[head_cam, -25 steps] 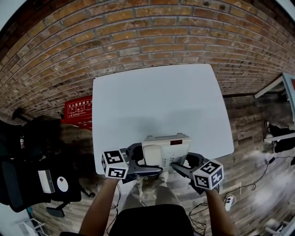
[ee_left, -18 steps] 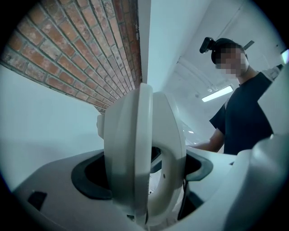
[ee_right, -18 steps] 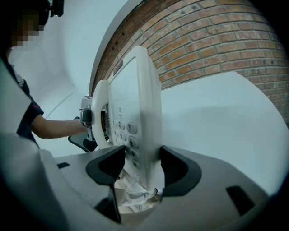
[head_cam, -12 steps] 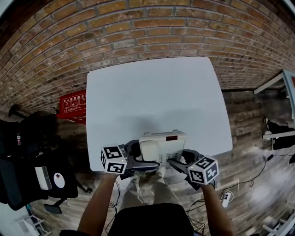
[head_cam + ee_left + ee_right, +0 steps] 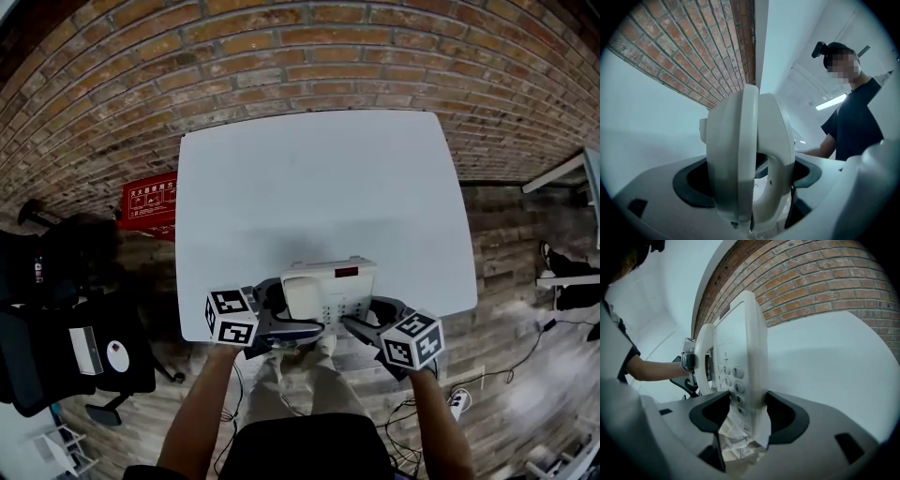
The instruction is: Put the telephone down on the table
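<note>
Both grippers are clamped on the telephone (image 5: 328,291): left gripper (image 5: 279,317) across the handset (image 5: 740,154) side, right gripper (image 5: 361,323) across the keypad (image 5: 733,376) edge. Over the last second the telephone looks slightly smaller and sits over the near edge of the table (image 5: 319,187), which I read as lowering. Contact with the tabletop is not confirmed, so releasing now looks premature.

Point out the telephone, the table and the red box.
telephone (image 5: 330,292), head view, middle of its white body
table (image 5: 319,187), head view, on its bare white top
red box (image 5: 150,199), head view, on its printed face
</note>
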Available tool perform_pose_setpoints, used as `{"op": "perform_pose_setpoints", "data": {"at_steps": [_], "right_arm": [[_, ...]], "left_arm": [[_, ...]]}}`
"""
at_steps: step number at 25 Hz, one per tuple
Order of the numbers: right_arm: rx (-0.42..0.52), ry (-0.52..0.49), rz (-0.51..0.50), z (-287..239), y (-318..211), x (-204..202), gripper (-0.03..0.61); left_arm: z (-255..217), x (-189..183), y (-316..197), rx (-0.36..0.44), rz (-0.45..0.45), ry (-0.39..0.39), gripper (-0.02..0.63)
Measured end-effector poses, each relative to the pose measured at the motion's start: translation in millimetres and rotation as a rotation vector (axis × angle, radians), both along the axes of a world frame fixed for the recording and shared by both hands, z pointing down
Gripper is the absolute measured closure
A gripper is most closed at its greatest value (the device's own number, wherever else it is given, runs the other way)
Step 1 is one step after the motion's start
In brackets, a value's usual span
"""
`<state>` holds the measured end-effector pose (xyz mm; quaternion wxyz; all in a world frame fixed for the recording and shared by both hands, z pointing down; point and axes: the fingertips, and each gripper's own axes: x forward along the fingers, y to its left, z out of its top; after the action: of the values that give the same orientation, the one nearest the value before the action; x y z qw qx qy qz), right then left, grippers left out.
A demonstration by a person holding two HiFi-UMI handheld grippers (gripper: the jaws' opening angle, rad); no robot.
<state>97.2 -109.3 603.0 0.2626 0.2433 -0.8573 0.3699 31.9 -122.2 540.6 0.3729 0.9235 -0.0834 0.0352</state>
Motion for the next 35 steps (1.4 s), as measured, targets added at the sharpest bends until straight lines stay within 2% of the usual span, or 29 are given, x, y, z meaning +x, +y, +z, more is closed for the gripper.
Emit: {"op": "perform_pose_setpoints", "data": {"at_steps": [22, 29, 35], "right_arm": [[-0.037, 0.049, 0.000, 26, -11, -6, 0.327], [-0.053, 0.045, 0.015, 28, -14, -5, 0.327], [-0.081, 0.037, 0.032, 31, -14, -6, 0.327]], "left_arm": [[32, -6, -15, -0.066, 0.039, -0.028, 0.152], [38, -6, -20, -0.110, 0.035, -0.015, 0.147], [44, -6, -23, -0.163, 0.058, -0.039, 0.143]]}}
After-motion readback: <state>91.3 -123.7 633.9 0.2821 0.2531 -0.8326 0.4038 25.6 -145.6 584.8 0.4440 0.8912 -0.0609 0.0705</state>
